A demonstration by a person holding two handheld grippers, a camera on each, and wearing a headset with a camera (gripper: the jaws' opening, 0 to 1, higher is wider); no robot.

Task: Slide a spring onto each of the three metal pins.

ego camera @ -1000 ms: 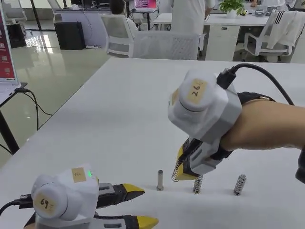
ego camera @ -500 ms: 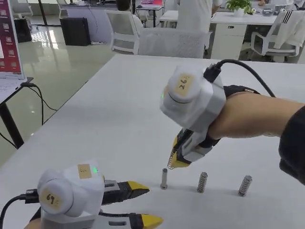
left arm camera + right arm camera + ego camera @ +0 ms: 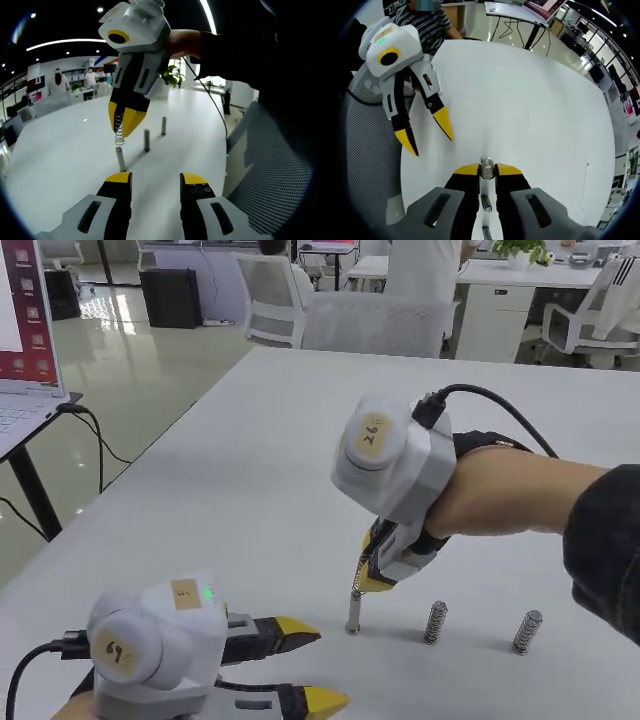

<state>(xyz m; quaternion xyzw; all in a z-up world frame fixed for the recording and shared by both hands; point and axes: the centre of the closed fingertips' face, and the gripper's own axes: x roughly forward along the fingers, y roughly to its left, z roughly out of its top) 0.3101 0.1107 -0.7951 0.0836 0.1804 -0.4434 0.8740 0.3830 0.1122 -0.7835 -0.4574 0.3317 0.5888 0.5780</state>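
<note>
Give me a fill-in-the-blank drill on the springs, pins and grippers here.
1. The yellow-tipped right gripper is shut on a coiled metal ____.
2. It hangs just ____ the bare upright metal pin.
3. Pins already wearing springs number ____.
4. The yellow-tipped left gripper is ____.
Missing: spring; above; two; open.

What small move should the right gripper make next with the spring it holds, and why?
Probably ease the right gripper straight down. The spring in its jaws hangs just above the bare pin, seemingly in line with it, so a short descent should thread it on. The neighbouring pin and the end pin already carry springs.
</note>
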